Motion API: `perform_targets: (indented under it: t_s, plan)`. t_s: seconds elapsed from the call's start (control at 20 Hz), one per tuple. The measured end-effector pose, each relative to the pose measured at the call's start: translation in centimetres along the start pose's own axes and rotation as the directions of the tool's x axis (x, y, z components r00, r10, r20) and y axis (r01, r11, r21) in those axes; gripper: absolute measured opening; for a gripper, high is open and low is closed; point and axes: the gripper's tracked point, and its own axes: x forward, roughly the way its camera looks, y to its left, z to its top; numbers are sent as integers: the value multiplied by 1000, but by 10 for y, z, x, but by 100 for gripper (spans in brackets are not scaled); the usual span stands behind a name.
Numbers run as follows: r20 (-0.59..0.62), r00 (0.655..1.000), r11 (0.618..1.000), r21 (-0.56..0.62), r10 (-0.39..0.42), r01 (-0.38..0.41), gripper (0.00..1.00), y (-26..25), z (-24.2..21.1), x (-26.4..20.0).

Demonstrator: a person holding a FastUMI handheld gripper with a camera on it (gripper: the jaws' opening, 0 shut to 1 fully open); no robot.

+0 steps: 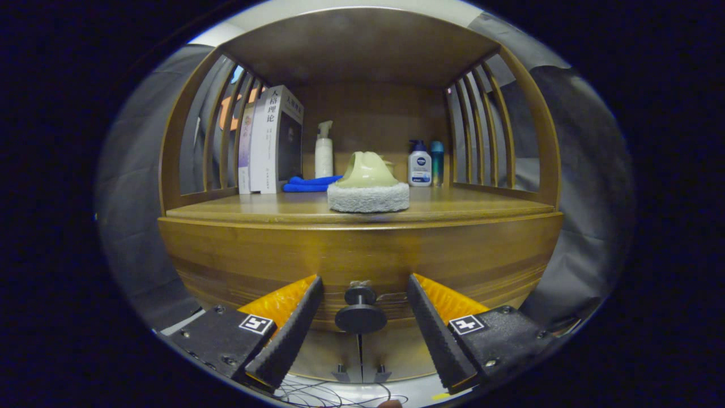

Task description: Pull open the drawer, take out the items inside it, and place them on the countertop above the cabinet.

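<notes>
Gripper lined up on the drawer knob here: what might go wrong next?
1. The gripper is open with the small round knob between its fingers, untouched; closing off-centre could let it slip out.
2. The scrubbing pad sits near the countertop front edge, above the drawer; a jerky pull might shake it off.

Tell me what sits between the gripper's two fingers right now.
In the gripper view, the drawer knob sits in the gap of the open gripper, with neither finger touching it. Behind it is the closed drawer front.
</notes>
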Motion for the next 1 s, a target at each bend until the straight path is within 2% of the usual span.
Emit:
perform_targets:
  t_s: [0.1, 0.15, 0.3, 0.5, 0.6, 0.8, 0.9, 1.0]
  plan:
    - [-58, 998, 1000, 19, 18, -17, 98, 0, -8, -4]
    - [-44, 998, 999, 28, 42, -40, 98, 0, -4, -11]
    - [43, 995, 996, 8, 93, -93, 98, -12, 33, -52]
    - [167, 974, 987, 35, 152, -160, 98, -41, 78, -117]
    - [203, 964, 984, 10, 171, -177, 98, -64, 94, -157]
    - [217, 943, 968, -68, 251, -242, 99, -106, 86, -212]
    - [269, 927, 965, -85, 261, -247, 98, -132, 75, -229]
    - [272, 928, 967, -92, 256, -239, 98, -152, 53, -235]
